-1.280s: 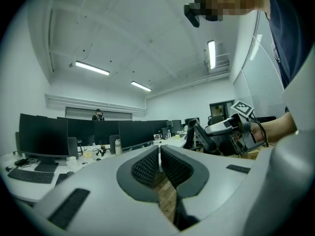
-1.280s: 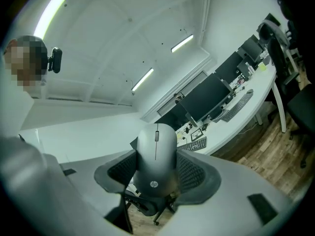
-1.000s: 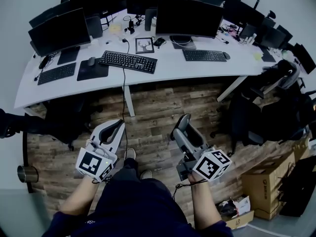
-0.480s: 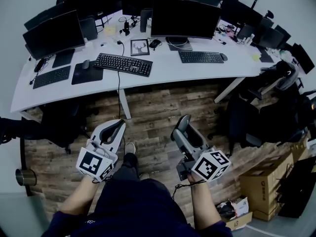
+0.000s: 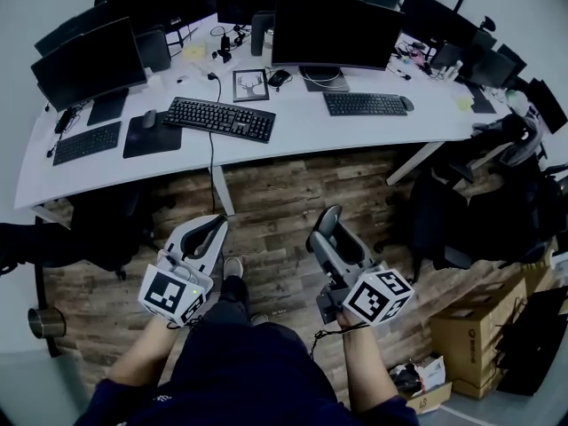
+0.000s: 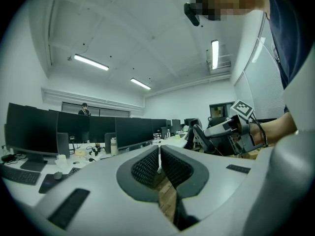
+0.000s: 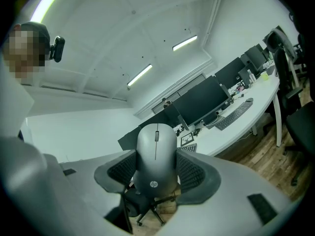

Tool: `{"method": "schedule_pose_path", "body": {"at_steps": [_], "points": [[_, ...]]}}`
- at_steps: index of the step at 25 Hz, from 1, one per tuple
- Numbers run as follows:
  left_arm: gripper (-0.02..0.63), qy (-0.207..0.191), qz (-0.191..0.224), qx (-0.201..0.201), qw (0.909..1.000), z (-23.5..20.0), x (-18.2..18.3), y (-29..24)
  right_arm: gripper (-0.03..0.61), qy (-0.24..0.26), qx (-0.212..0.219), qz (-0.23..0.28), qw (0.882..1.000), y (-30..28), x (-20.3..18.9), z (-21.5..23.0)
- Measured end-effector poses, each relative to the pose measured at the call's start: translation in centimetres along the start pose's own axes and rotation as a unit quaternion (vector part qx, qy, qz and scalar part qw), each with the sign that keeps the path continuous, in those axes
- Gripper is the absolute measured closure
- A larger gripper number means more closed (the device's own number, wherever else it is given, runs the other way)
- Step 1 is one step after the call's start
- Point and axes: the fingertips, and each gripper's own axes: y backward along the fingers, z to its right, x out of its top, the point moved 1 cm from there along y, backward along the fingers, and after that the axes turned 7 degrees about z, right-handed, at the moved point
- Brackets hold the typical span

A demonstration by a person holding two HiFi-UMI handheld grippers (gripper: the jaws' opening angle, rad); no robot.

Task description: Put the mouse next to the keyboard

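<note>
Wooden floor [image 5: 275, 204], not the white desk [image 5: 302, 136], lies under the grey mouse [image 7: 156, 156] pinched by its sides in the wide-set jaws of the right gripper [image 5: 327, 224], so a slip before it reaches the black keyboard [image 5: 219, 118] would drop it there, while the left gripper [image 5: 207, 229] is closed and empty.

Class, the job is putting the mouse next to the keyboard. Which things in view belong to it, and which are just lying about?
Job: mouse, clamped in the right gripper; black keyboard, probably the goal.
Lying about: monitor, picture frame, cardboard box.
</note>
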Motion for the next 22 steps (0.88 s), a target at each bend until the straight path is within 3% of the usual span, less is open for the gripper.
{"method": "schedule_pose_path", "body": {"at_steps": [22], "points": [[0.574, 0.028, -0.018, -0.023, 0.9992, -12.2, -2.8, -7.4, 0.321, 0.010, -0.054, -0.023, 0.998, -13.0, -0.1, 3.5]]}}
